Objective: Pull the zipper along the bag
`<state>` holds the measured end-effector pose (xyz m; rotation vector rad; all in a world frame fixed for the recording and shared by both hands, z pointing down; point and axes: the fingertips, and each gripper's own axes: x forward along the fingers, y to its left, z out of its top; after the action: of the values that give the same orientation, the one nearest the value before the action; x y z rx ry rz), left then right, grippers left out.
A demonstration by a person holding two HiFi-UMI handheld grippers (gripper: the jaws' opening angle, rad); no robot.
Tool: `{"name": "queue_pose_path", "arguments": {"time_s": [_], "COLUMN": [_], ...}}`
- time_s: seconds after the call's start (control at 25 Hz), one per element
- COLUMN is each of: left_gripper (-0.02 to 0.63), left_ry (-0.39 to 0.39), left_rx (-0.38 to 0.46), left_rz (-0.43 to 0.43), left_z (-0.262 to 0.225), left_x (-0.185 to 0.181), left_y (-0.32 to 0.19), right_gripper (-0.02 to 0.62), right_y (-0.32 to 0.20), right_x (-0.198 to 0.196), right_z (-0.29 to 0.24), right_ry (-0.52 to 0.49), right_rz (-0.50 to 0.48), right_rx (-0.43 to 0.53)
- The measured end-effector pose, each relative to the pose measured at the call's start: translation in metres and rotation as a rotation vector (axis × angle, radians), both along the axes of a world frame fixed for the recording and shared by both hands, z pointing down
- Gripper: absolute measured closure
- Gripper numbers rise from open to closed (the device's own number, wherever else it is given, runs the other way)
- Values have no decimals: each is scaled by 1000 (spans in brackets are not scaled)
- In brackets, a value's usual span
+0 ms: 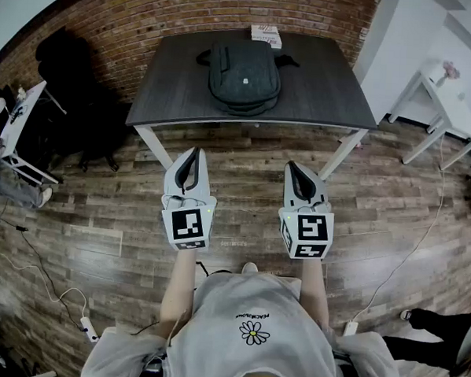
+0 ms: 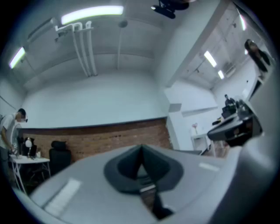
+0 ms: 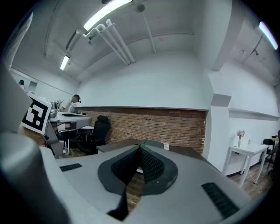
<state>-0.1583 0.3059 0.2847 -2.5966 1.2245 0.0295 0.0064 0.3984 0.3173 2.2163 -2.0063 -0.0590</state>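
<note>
The left gripper point(image 1: 193, 154) is held over the wood floor point(image 1: 243, 184), jaws pressed together on nothing. Ahead, between the two grippers and well apart from both, the dark bag point(image 1: 244, 75) lies flat on the grey table point(image 1: 166, 85). The right gripper point(image 1: 294, 168) is level beside the left, jaws likewise together and empty.

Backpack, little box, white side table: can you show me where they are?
backpack point(image 1: 242, 70), head view, middle of its front.
little box point(image 1: 265, 36), head view, its top.
white side table point(image 1: 454, 105), head view, bare part of its top.
</note>
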Motion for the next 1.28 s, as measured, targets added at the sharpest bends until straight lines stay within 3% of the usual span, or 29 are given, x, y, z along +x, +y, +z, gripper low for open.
{"name": "queue_pose_path", "arguments": {"time_s": [0.4,0.76,0.96,1.28], "left_gripper": [607,607,607,607], "left_ry": [6,2,16,39], "left_rx": [-26,-84,-96,-73], "left_rz": [-4,-37,-71,-53], "left_z": [8,32,40,35], "left_x": [0,-10,-8,39], "left_y": [-11,-25,-74,-191], "right_gripper": [595,595,595,595], "right_y": [-5,-21,-57,-153], "right_x": [4,4,11,59], "right_z": [1,25,31,23], "right_ry": [0,-69,-21,39], "right_rz": [-13,-65,-90,-51], "right_rx": [-3,-31,-55,-67]}}
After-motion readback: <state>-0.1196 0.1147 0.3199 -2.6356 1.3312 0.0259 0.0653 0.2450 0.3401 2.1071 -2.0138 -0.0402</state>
